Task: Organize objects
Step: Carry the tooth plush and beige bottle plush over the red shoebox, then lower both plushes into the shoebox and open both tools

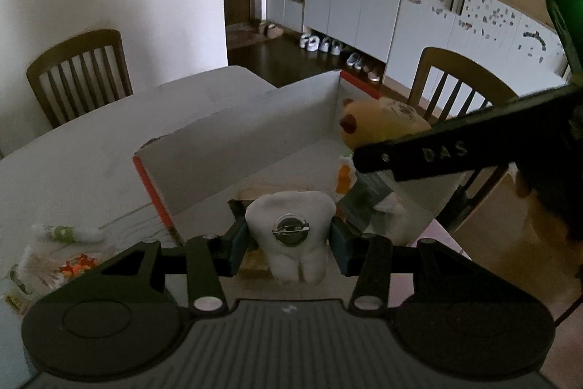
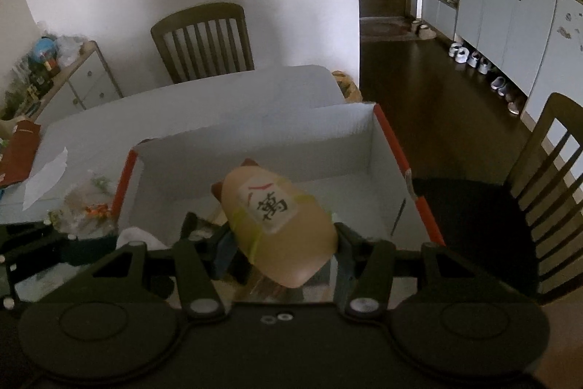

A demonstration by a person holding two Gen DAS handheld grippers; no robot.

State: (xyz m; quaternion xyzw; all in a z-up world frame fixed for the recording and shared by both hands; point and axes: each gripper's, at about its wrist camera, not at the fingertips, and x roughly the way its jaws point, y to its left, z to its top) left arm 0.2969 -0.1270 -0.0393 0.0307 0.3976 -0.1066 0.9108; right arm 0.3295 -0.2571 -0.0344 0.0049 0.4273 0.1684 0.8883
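My left gripper [image 1: 289, 243] is shut on a white tooth-shaped plush [image 1: 288, 217] with a round metal pin on its back, held just above the near end of the white cardboard box [image 1: 255, 130] with orange edges. My right gripper [image 2: 280, 243] is shut on a tan plush toy [image 2: 277, 217] with a white patch bearing a black character, held over the same box [image 2: 379, 148]. In the left wrist view the tan plush [image 1: 382, 119] and the right gripper's arm [image 1: 455, 148] show at the box's right side. A dark packet [image 1: 364, 199] lies in the box.
The box sits on a white table [image 1: 109, 141]. Small packets and a tube [image 1: 69, 232] lie left of the box. Wooden chairs stand at the far side [image 1: 80, 72] and right side [image 2: 546, 188]. Cabinets and shoes [image 1: 328, 44] line the far wall.
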